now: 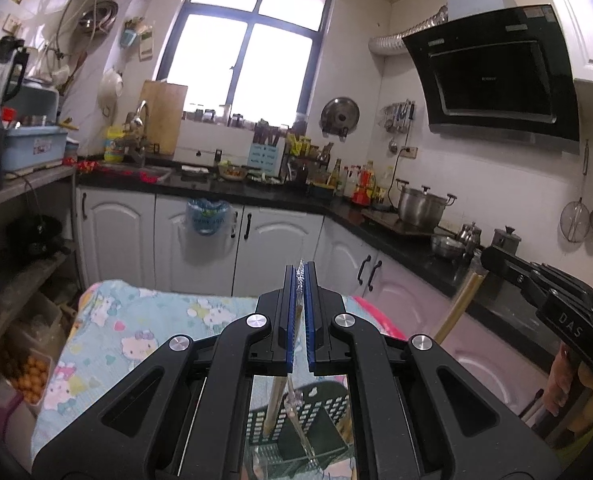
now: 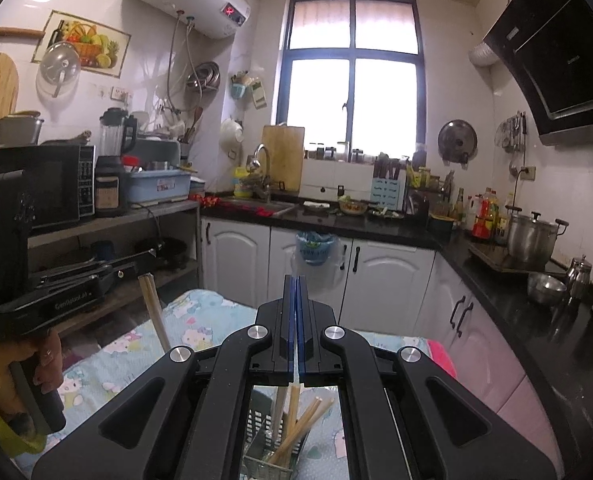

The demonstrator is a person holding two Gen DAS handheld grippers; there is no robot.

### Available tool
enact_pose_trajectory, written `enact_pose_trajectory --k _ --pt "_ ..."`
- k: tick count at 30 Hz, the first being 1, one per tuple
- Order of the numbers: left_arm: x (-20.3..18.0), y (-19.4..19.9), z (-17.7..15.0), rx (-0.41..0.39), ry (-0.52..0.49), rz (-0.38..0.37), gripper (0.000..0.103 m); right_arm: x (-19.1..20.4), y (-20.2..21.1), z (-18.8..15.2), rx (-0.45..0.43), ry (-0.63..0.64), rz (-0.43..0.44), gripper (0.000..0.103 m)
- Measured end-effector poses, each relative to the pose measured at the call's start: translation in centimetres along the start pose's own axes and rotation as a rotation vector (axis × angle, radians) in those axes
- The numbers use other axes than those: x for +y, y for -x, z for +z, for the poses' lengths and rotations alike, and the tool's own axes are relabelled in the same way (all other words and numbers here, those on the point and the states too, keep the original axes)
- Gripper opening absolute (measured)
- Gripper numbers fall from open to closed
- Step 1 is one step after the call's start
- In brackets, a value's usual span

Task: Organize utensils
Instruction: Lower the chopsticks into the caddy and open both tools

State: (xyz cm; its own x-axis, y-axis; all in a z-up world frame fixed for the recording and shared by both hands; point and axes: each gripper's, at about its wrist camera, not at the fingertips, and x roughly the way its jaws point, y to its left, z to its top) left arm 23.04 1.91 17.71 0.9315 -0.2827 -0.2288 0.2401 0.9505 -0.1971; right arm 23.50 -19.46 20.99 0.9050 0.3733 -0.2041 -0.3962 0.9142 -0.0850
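In the left wrist view my left gripper is shut on a thin clear plastic utensil that hangs down through the jaws above a black perforated basket. A wooden chopstick also stands there. My right gripper shows at the right, shut on wooden chopsticks. In the right wrist view my right gripper is shut on a thin stick, over a holder with several wooden chopsticks. The left gripper holds a stick-like utensil at left.
A table with a Hello Kitty cloth lies below the grippers. White cabinets and a black counter with pots and bottles run behind and to the right. A shelf with a microwave stands left.
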Motion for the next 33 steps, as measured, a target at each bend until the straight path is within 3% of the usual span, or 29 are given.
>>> enact_pose_trajectory --k 16,19,20,21,25,27,33 --pt "0.5 -3.1 -4.4 0.114 0.019 -0.006 0.002 0.3 -3.9 -4.3 0.117 -0.039 0.001 0.002" --pt "0.9 -3.4 -5.0 0.14 0.028 0.004 0.004 0.1 -4.6 -5.1 0.154 -0.056 -0.017 0.017" --pt "1.0 -3.4 -5.2 0.146 0.029 0.006 0.011 0.0 -4.6 -5.4 0.16 -0.062 -0.017 0.032" --pt "1.2 -3.3 -5.3 0.153 0.033 0.01 0.022 -0.2 -4.6 -5.7 0.165 -0.072 -0.017 0.037" --pt "1.7 -2.8 -5.8 0.178 0.061 0.036 0.037 -0.5 -4.3 -6.5 0.178 -0.091 -0.017 0.043" --pt "1.9 -2.3 -5.9 0.177 0.07 0.041 0.054 -0.7 -3.9 -7.0 0.182 -0.103 -0.02 0.048" --pt "2.7 0.1 -5.6 0.145 0.098 0.047 0.086 -1.6 -2.2 -8.2 0.185 -0.136 -0.034 0.058"
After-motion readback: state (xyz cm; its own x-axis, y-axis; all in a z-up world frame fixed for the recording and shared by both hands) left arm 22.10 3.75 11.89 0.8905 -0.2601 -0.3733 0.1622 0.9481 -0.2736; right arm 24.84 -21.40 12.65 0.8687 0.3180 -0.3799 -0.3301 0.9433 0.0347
